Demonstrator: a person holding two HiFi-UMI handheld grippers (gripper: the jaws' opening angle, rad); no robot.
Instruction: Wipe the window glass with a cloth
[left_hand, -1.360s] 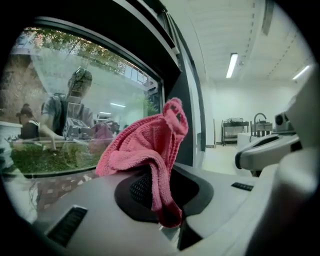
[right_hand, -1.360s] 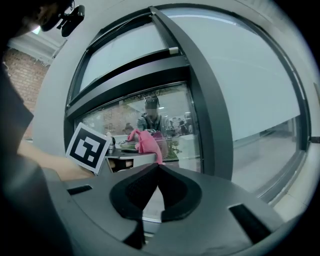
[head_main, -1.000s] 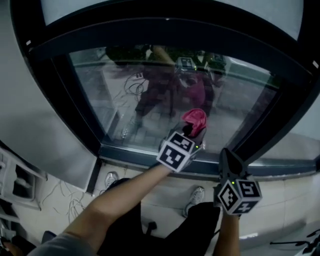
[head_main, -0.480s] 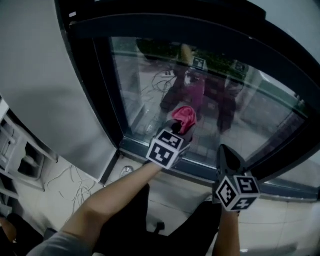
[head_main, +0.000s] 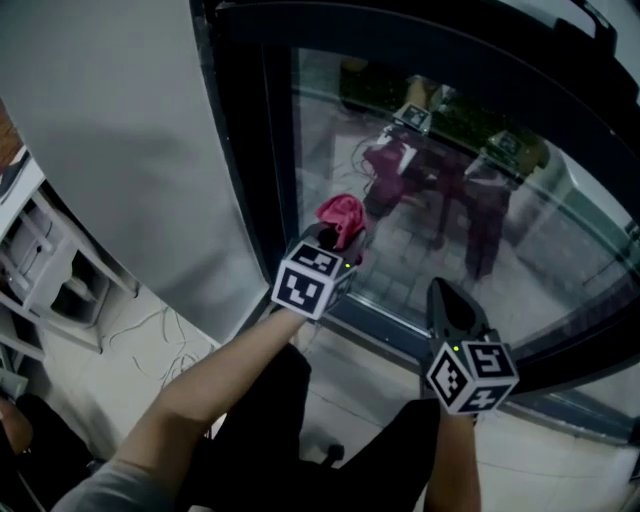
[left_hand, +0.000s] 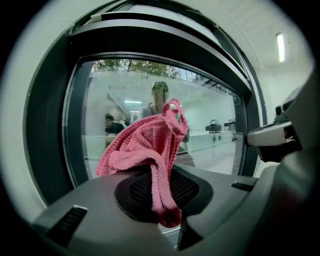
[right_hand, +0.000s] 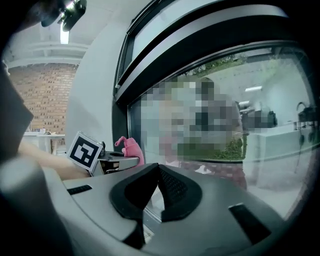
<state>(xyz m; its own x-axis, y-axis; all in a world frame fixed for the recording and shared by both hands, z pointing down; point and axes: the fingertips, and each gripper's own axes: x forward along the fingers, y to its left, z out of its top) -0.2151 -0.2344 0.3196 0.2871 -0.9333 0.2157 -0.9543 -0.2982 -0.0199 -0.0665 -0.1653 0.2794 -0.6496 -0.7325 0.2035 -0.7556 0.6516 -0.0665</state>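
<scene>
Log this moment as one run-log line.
left tongs: shut on pink cloth | cloth: raised before window glass, contact unclear | right tongs: shut, empty

Pink cloth (left_hand: 145, 150) against window glass (head_main: 470, 190).
Terry, crumpled, bunched upright at centre frame, 1 fold hanging down, pinched by left gripper (left_hand: 161, 212). Glass dark-framed, reflective, upper right of head view.

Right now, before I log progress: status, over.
Left gripper shut on pink cloth, near window glass, low left. Right gripper shut, empty. Nothing in the way.
</scene>
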